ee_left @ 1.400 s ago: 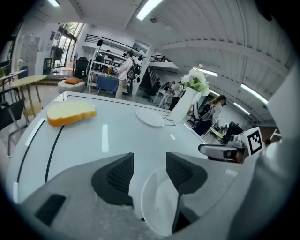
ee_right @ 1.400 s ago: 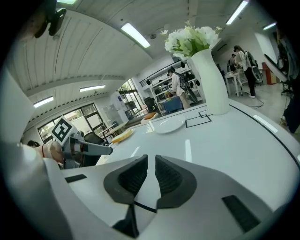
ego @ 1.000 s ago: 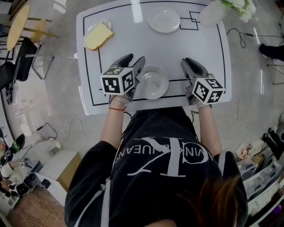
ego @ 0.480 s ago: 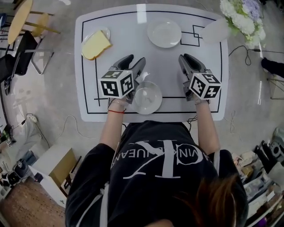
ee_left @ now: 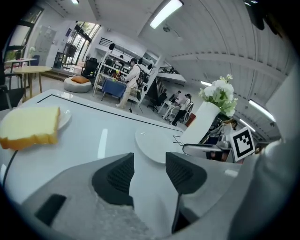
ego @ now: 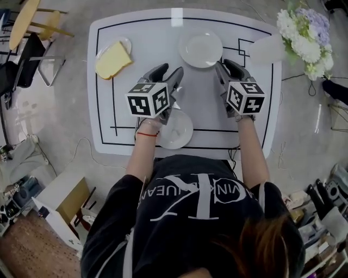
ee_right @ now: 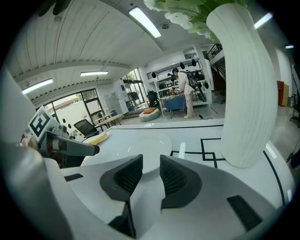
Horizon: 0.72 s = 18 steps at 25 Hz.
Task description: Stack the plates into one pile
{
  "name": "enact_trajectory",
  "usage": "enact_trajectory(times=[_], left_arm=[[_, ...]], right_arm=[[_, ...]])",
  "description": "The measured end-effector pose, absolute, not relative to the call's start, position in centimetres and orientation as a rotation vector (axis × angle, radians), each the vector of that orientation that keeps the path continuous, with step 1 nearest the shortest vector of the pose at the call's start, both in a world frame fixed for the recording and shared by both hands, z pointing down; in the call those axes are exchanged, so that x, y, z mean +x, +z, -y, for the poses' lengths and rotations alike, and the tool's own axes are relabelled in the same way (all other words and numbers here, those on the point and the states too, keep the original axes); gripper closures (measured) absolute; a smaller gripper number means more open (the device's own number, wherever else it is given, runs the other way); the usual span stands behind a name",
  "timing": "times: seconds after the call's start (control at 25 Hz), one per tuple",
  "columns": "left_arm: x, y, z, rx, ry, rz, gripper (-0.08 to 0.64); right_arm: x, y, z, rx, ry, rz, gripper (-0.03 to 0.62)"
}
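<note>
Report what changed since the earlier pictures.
Both grippers moved forward toward the far plate. The left gripper left the near plate behind, jaws apart and empty. The right gripper has just been opening its jaws, nothing between them. Plates, bread and vase stayed put.

The left tool [ego: 168, 71] covers the near plate [ego: 178, 133] at its 10 o'clock. The flowers [ee_right: 180, 11] run off the right gripper view at 12 o'clock.
</note>
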State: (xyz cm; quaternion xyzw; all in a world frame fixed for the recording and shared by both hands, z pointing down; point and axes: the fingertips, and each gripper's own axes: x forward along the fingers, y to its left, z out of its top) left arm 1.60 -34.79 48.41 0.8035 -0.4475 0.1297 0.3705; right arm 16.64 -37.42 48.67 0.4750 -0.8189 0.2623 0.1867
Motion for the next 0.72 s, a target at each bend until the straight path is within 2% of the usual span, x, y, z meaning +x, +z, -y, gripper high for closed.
enact_trajectory(times=[0.72], left_arm=[[4.6, 51.3, 39.4, 2.023, 0.417, 1.146, 0.351]], right_arm=[[17.1, 51.4, 43.3, 1.275, 0.664, 2.181, 0.449]])
